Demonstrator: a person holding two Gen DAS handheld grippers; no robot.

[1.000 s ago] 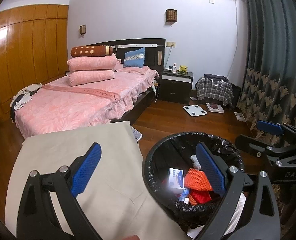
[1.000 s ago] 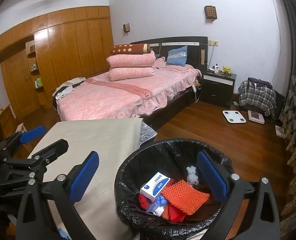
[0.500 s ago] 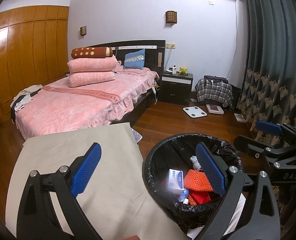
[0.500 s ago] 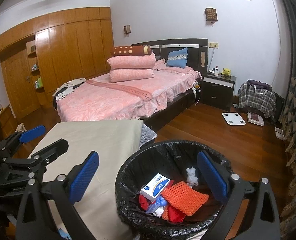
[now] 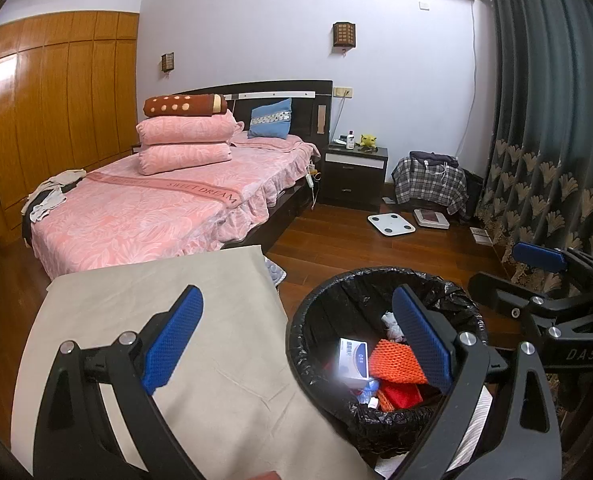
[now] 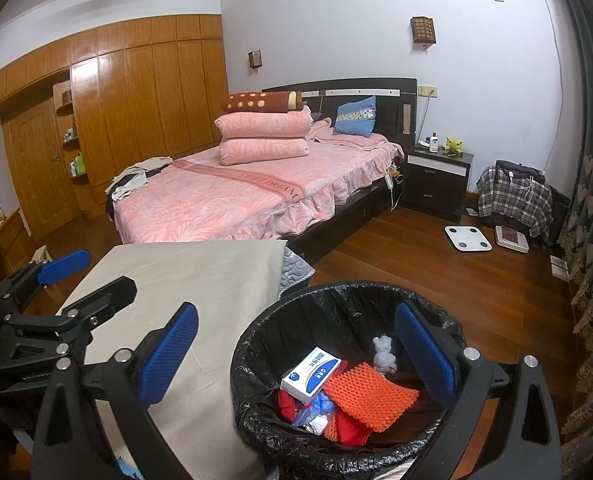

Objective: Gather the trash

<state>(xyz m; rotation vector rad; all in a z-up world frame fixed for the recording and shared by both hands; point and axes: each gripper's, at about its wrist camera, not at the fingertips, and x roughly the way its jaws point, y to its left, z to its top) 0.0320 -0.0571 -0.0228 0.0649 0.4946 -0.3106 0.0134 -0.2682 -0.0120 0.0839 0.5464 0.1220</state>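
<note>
My left gripper (image 5: 296, 332) hangs with its blue-padded fingers (image 5: 172, 340) spread wide and nothing between them, one finger over the cloth-covered bench (image 5: 216, 360), the other over the bin (image 5: 308, 360). My right gripper (image 6: 296, 352) is just as wide open and just as empty, straddling the same edge where bench and bin meet. The bin, lined with a black bag (image 6: 336, 308), stands on the wooden floor (image 6: 476, 288) just beside the bench. The trash lies in its bottom: a white and blue box (image 6: 310, 374), an orange mesh pad (image 6: 370, 396), a crumpled white tissue (image 6: 384, 354), some red cloth (image 6: 350, 426) and a blue scrap (image 6: 314, 406). Beyond the bench stands a bed with a pink cover (image 6: 256, 200).
</note>
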